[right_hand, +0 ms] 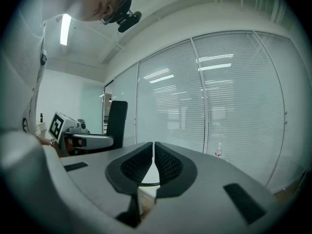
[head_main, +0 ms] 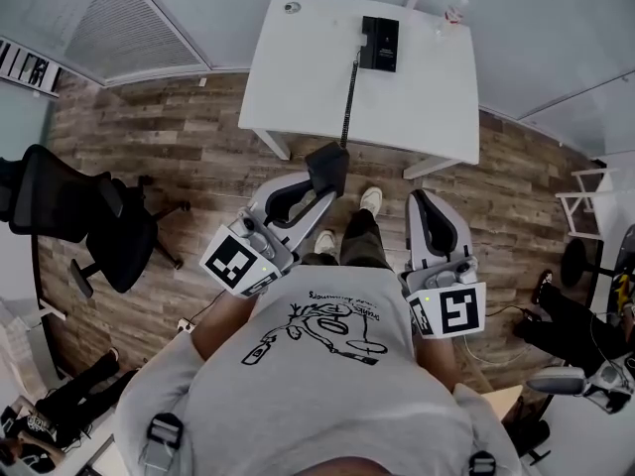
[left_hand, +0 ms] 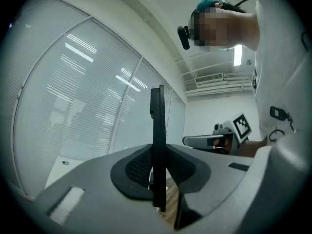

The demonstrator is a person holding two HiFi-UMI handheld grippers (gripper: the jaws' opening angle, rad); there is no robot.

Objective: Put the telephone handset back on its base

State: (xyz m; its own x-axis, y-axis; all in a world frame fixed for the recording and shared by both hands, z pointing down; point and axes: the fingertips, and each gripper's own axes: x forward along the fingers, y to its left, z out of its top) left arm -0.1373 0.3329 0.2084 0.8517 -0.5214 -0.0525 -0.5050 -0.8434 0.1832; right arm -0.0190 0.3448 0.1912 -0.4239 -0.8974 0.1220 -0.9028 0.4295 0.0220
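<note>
The black telephone base (head_main: 379, 43) lies at the far middle of the white table (head_main: 298, 77). A coiled black cord (head_main: 348, 97) runs from it over the near table edge to the black handset (head_main: 330, 157). My left gripper (head_main: 316, 181) is shut on the handset, holding it in the air in front of the table. In the left gripper view the handset (left_hand: 157, 121) stands edge-on and upright between the pads of that gripper (left_hand: 158, 172). My right gripper (head_main: 419, 198) hangs beside it, to the right, shut with nothing in it (right_hand: 153, 155).
A black office chair (head_main: 89, 216) stands on the wood floor at the left. A small bottle (head_main: 456, 10) sits at the table's far right corner. A white rack (head_main: 580, 206) stands at the right. Glass partitions with blinds (right_hand: 229, 101) close off the room behind the table.
</note>
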